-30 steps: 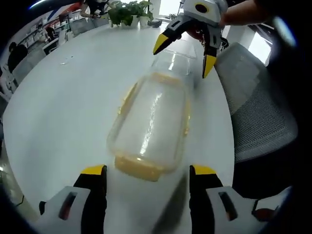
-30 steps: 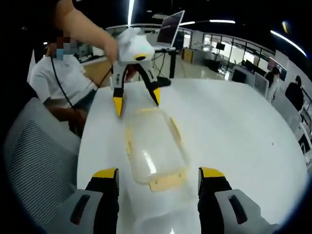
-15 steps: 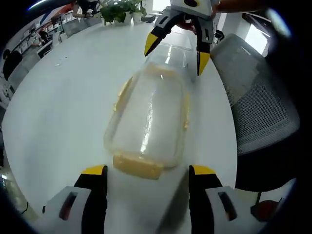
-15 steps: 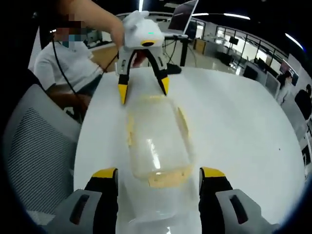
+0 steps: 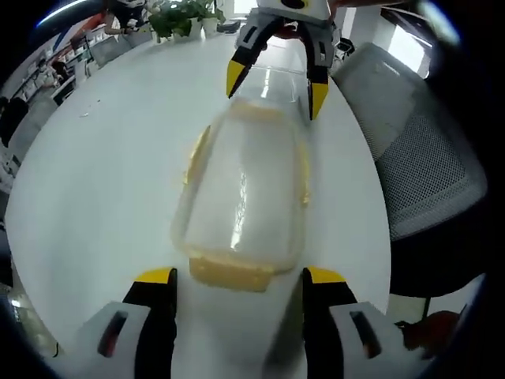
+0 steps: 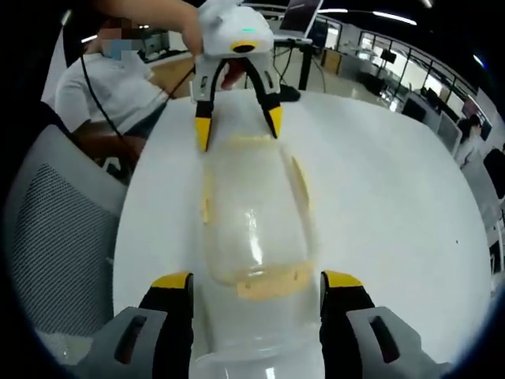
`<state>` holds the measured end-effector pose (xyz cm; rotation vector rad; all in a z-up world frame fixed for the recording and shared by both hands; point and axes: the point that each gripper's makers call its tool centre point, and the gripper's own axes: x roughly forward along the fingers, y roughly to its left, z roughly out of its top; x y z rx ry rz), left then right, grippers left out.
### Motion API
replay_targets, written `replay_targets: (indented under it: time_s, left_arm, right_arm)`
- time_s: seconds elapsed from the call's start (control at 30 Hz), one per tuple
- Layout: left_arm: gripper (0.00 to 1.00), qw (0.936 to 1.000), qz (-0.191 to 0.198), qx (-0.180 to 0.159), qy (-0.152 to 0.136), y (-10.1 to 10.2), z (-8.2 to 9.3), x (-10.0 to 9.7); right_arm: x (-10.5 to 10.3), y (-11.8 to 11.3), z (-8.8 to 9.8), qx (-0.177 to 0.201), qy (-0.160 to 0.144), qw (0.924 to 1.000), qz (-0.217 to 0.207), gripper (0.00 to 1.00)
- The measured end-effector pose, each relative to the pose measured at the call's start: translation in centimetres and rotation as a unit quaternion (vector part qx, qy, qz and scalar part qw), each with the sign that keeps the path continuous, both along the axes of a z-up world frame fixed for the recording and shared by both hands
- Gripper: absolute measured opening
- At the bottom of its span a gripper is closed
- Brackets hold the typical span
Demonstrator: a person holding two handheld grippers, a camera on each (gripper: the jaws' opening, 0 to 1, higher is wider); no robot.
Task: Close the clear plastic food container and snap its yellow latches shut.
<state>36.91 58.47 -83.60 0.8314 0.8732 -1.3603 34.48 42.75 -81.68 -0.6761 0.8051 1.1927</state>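
A clear plastic food container (image 5: 243, 189) (image 6: 254, 217) lies lengthwise on the white table (image 5: 102, 158), its lid on top. Yellow latches run along its long sides (image 5: 195, 154) (image 6: 300, 183), and one yellow latch at each end sticks out flat (image 5: 230, 274) (image 6: 272, 286). My left gripper (image 5: 239, 278) is open, its jaws standing either side of the container's near end. In the right gripper view my right gripper (image 6: 254, 283) is open around the opposite end. Each gripper also appears at the far end in the other's view (image 5: 272, 83) (image 6: 237, 126), held by a hand.
A grey mesh office chair (image 5: 418, 166) (image 6: 55, 237) stands close against the table edge beside the container. A seated person in a white shirt (image 6: 110, 95) is behind it. Potted plants (image 5: 177, 20) and a laptop (image 6: 304, 16) sit at the table's far ends.
Both grippers have drawn nearer the container's ends, so their open jaws now straddle the end latches. The container has stayed in place.
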Motion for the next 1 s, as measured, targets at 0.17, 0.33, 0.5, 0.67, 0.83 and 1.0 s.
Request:
replay_targets:
  time_s: [0.17, 0.33, 0.5, 0.67, 0.83, 1.0]
  left_arm:
    - [0.64, 0.9999, -0.013, 0.008, -0.006, 0.0, -0.1, 0.0]
    - [0.63, 0.9997, -0.022, 0.013, -0.008, 0.0, -0.1, 0.0]
    - [0.63, 0.9994, -0.030, 0.018, -0.009, -0.2, -0.1, 0.1]
    - [0.62, 0.9989, -0.040, 0.022, -0.009, -0.3, -0.1, 0.1]
    - [0.60, 0.9985, -0.047, 0.026, -0.008, -0.2, -0.1, 0.3]
    - [0.58, 0.9981, -0.053, 0.031, -0.008, -0.1, -0.1, 0.4]
  right_arm:
    - [0.3, -0.5, -0.3, -0.022, -0.002, 0.9997, 0.008, 0.63]
    - [0.5, -0.7, -0.9, -0.040, 0.002, 0.9991, 0.015, 0.60]
    - [0.4, -0.7, -1.1, -0.051, 0.008, 0.9984, 0.023, 0.58]
    - [0.3, -0.6, -1.4, -0.059, 0.027, 0.9976, 0.026, 0.56]
    - [0.3, -0.6, -1.5, -0.068, 0.028, 0.9967, 0.035, 0.54]
    - [0.1, -0.7, -1.8, -0.079, 0.045, 0.9950, 0.039, 0.52]
